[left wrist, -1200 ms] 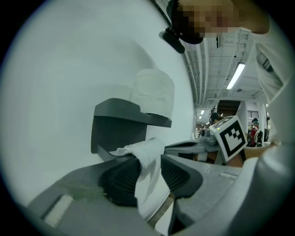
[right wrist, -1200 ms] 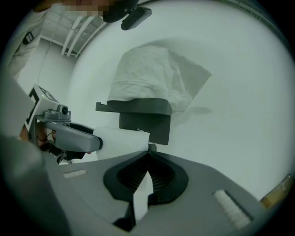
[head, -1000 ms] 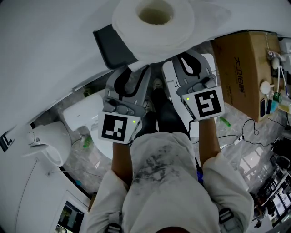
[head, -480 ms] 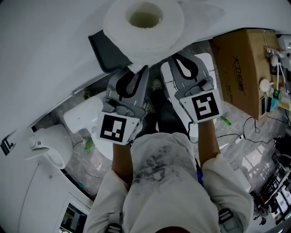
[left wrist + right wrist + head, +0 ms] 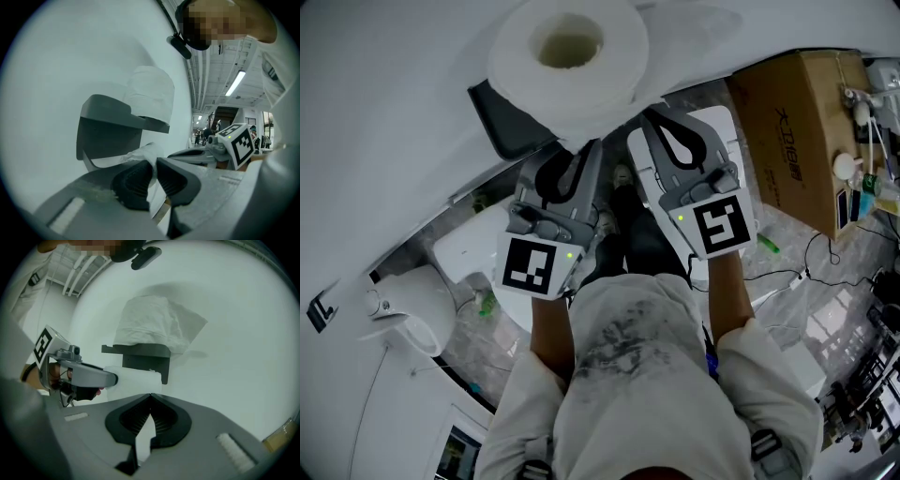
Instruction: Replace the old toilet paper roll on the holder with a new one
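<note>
A full white toilet paper roll (image 5: 514, 58) stands on end on top of the dark grey wall holder (image 5: 502, 117). Just below the holder, my left gripper (image 5: 581, 155) has just been closing. Its pads now pinch a loose white paper tail (image 5: 143, 152) that hangs out of the holder (image 5: 112, 126). The same tail (image 5: 133, 378) shows in the right gripper view, running from the left gripper (image 5: 101, 378) to the holder (image 5: 140, 357). My right gripper (image 5: 661, 117) points at the wall beside it, jaws together (image 5: 150, 397); I see nothing gripped in them.
A cardboard box (image 5: 797, 122) stands at the right with bottles and cables beyond it. White bathroom fixtures (image 5: 403, 300) sit low at the left. The white wall (image 5: 394, 112) fills the space behind the holder.
The left gripper's jaws have narrowed onto the paper tail. In the head view the roll and holder have drifted left in the picture. Both hands have stayed about where they were.
</note>
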The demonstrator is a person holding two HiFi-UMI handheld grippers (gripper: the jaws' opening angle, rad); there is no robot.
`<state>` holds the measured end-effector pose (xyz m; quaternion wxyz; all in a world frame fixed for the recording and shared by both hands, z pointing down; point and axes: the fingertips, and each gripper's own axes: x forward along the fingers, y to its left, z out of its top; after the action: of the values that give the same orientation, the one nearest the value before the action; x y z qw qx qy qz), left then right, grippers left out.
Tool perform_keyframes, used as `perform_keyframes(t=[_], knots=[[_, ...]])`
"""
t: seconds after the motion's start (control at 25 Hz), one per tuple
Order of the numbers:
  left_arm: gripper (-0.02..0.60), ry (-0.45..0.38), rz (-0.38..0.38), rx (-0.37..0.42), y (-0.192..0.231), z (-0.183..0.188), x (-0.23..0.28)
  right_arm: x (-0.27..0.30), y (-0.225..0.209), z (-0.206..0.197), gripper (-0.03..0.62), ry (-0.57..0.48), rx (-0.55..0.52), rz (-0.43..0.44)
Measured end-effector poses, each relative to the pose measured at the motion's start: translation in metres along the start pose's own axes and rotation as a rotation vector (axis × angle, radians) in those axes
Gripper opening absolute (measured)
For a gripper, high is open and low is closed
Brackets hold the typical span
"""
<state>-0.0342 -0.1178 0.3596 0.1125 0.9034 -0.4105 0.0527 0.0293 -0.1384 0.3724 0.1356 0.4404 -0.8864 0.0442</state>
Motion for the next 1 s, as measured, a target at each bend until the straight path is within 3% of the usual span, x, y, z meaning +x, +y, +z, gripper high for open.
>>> perform_keyframes(t=[1.0], knots=[[0.023,0.011,-0.05,0.012,-0.011,0.005,0.022,-0.019,-0.01,0.006,0.002,-0.009,0.01,-0.046]])
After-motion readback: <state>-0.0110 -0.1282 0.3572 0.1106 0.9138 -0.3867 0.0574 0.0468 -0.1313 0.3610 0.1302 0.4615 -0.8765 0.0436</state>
